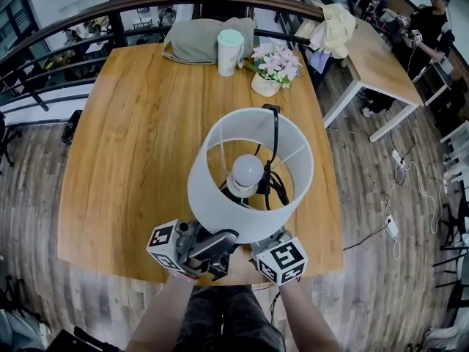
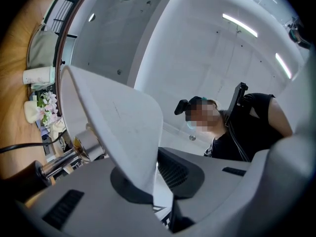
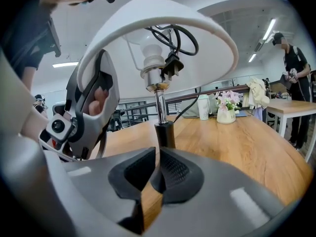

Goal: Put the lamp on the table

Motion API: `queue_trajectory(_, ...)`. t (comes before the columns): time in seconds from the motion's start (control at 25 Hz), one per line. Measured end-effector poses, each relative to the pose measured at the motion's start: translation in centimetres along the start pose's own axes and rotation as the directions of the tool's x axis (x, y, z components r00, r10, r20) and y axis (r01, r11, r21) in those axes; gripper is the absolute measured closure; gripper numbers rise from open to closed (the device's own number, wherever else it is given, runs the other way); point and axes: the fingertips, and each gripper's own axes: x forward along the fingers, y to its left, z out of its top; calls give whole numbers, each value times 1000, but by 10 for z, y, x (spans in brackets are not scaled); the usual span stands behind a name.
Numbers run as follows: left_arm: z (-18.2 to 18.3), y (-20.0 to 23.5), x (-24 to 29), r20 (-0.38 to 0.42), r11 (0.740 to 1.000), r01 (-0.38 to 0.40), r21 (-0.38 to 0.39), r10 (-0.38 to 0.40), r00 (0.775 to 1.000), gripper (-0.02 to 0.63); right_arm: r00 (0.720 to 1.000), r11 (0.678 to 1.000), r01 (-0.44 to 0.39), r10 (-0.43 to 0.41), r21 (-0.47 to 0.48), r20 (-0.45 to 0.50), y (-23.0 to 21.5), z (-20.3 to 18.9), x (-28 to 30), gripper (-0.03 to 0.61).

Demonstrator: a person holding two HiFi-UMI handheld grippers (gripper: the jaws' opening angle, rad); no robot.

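Observation:
The lamp has a white drum shade, a bulb and a black cord coiled inside the shade. It is over the near edge of the wooden table. My left gripper is shut on the shade's lower rim; the left gripper view shows the white shade wall wedged between the pads of that gripper. My right gripper sits under the shade's near right side. In the right gripper view its jaws stand almost together, the tips pinching the lamp's black lower stem. The lamp's base is hidden.
At the table's far edge stand a paper cup, a vase of flowers and a grey cushion. A curved railing runs behind. A second table with a cloth stands to the right, with a person beyond it.

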Motion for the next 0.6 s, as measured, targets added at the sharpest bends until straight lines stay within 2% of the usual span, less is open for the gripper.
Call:
queue_trajectory(0.36,-3,-6,-5,-13,1000,-13,-6,13,1000,584,999,1000,30,-30,7,17,12,-1,-9,552)
queue_trajectory(0.6,-14,1,-28,-31,992,-125,16,125,992,574,1000,1000,26,-26,6,12,16,-4,-12,561)
